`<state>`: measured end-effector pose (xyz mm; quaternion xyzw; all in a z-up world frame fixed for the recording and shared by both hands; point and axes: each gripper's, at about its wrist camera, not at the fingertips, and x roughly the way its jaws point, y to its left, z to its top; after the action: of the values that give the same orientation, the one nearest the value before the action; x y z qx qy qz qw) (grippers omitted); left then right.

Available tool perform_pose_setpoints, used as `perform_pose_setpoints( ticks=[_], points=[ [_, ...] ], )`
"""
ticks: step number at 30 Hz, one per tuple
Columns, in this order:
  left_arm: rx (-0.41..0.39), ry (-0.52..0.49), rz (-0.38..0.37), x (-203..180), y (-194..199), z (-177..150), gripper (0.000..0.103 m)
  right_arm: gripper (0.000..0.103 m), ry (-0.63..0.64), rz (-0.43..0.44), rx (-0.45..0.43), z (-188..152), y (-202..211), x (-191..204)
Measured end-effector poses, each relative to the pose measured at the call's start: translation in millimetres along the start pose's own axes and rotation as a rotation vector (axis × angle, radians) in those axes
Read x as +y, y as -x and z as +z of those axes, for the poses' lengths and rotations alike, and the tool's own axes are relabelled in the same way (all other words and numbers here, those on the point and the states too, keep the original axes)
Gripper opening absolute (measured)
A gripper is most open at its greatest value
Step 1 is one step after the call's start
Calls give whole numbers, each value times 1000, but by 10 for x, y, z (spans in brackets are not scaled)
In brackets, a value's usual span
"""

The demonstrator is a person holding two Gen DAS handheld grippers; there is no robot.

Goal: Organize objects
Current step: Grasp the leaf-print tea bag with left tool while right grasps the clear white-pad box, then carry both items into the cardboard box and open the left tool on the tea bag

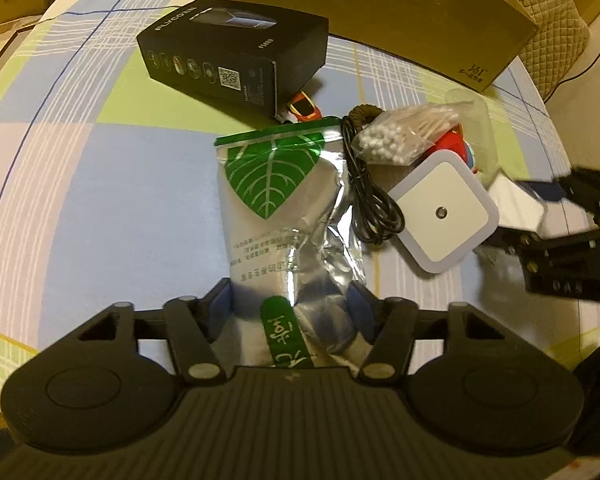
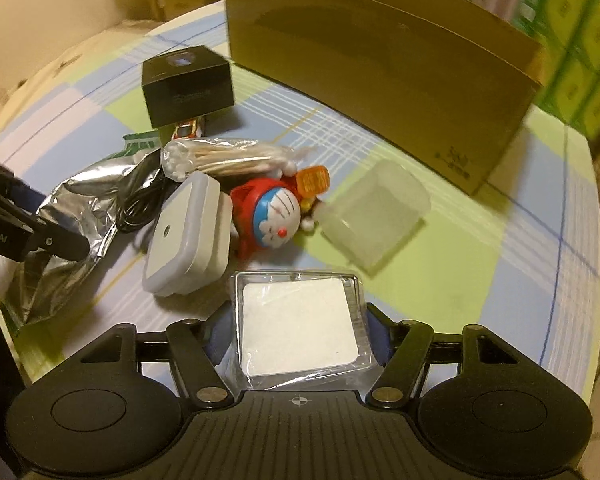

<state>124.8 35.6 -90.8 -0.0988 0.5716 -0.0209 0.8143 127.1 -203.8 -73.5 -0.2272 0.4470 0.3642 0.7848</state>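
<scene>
Downward-tilted, the left gripper (image 1: 292, 312) jaws clamp a crinkled silver foil pouch (image 1: 284, 216); the right gripper (image 2: 296, 332) jaws flank a square plastic-wrapped white pad (image 2: 300, 324), contact unclear.

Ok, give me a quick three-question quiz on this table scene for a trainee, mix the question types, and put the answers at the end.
1. Multiple choice: what lies between the fingers of the left gripper? A) foil pouch B) black box C) bag of cotton swabs
2. True or false: the black cable lies inside the cardboard box.
3. Short answer: what lies between the fingers of the right gripper?

Key:
1. A
2. False: it lies on the tablecloth beside the foil pouch.
3. A clear-wrapped white square pack.
</scene>
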Motion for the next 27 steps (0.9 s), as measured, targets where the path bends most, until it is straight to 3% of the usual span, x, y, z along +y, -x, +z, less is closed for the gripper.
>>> perform_pose_setpoints(
  ticks=[9,19,27],
  points=[
    [-34,35,1,100,205,-74,30,63,-122,-25,-45,-101,245,19],
    [-102,17,2,29,534,-124,30,63,-161,-41,-112,-114,609,56],
    [-188,-24,-33,-114,963,83,29,63,-180,-50,-191,138,944,54]
  ],
)
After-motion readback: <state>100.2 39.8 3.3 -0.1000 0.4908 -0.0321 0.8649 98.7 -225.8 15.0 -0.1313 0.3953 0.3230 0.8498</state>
